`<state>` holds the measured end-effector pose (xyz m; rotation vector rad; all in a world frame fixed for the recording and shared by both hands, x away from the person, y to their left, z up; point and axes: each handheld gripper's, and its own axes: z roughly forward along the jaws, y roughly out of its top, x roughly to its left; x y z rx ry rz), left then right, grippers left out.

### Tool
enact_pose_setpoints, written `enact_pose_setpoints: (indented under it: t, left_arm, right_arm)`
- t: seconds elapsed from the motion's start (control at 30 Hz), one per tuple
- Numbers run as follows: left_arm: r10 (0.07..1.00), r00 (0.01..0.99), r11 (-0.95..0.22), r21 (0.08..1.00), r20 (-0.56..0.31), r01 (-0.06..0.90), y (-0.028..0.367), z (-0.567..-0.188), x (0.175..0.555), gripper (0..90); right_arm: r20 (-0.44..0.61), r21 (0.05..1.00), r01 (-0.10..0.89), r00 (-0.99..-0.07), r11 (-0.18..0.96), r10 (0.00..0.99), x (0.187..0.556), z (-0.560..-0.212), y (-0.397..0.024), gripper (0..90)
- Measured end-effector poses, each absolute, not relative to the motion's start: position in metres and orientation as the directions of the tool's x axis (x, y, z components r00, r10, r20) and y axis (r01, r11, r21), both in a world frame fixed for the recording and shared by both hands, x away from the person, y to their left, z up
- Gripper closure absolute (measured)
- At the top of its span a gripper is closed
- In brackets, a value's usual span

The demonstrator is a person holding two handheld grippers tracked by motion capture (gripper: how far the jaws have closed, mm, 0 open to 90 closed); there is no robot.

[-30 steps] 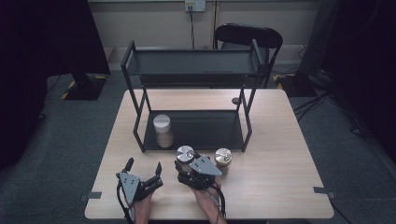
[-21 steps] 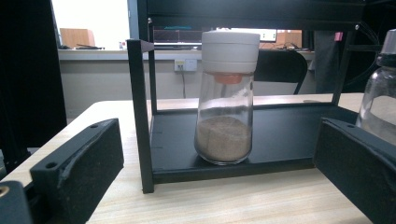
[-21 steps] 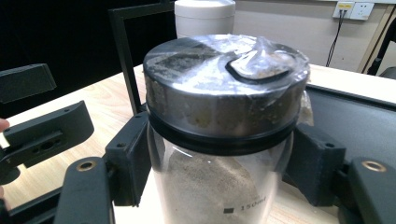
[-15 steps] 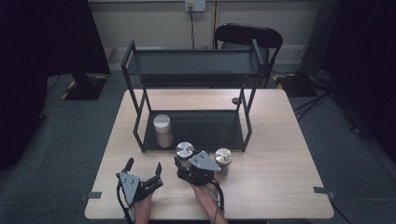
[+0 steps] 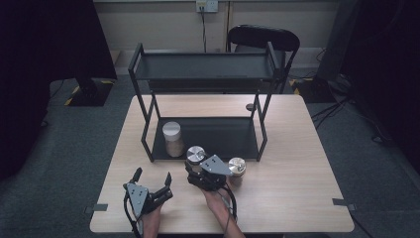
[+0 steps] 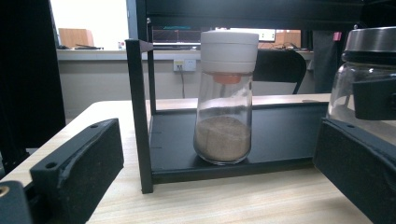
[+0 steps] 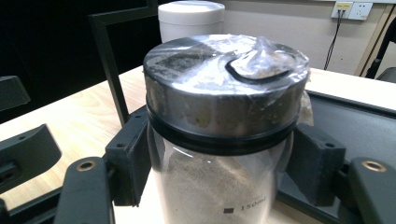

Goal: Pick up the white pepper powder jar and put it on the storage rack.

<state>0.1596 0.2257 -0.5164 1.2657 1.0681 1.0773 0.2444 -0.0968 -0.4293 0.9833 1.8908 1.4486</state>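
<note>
A pale wooden table (image 5: 307,148) carries a black two-tier metal rack (image 5: 205,74), which stands from the centre of the tabletop toward twelve o'clock in the high view. On the rack's lower shelf (image 5: 223,136), at its nine o'clock end, stands a white-capped glass jar (image 5: 173,139) about a third full of brown powder; the left gripper view shows it upright, just inside the front corner post (image 6: 139,116).

Just in front of the shelf's front edge, toward six o'clock from the rack, stands a steel-lidded glass jar (image 5: 196,157). The right gripper (image 5: 197,168) has its two black pads pressed against the glass below the lid, one on each side, so it is clamped on this jar. In the right gripper view the lid (image 7: 224,84) is wrapped in clear film and the jar looks upright, partly filled with pale powder; whether its base rests on the table cannot be told.

At three o'clock from that jar, just beside the right gripper's body, a second steel-lidded jar (image 5: 236,168) stands on the table.

The left gripper (image 5: 152,177) sits at about seven o'clock on the table, well apart from the jars, its jaws spread wide with nothing between them.
</note>
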Motion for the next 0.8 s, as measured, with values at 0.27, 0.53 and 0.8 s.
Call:
enact_pose_setpoints:
  t: [0.27,0.53,0.8]
  left_arm:
    - [0.984,0.176,0.026,1.0,-0.022,-0.017,0.227,-0.517,0.16,1.1]
    - [0.984,0.176,0.023,1.0,-0.02,-0.018,0.226,-0.517,0.16,1.1]
    - [0.985,0.174,0.014,1.0,-0.01,-0.018,0.225,-0.516,0.159,1.1]
  right_arm:
    - [0.001,0.965,0.215,-0.576,0.15,0.818,0.255,-0.427,-0.096,30.9]
    - [-0.014,0.962,0.214,-0.581,0.169,0.814,0.266,-0.428,-0.093,30.9]
    - [-0.003,0.964,0.215,-0.579,0.157,0.815,0.275,-0.425,-0.094,30.8]
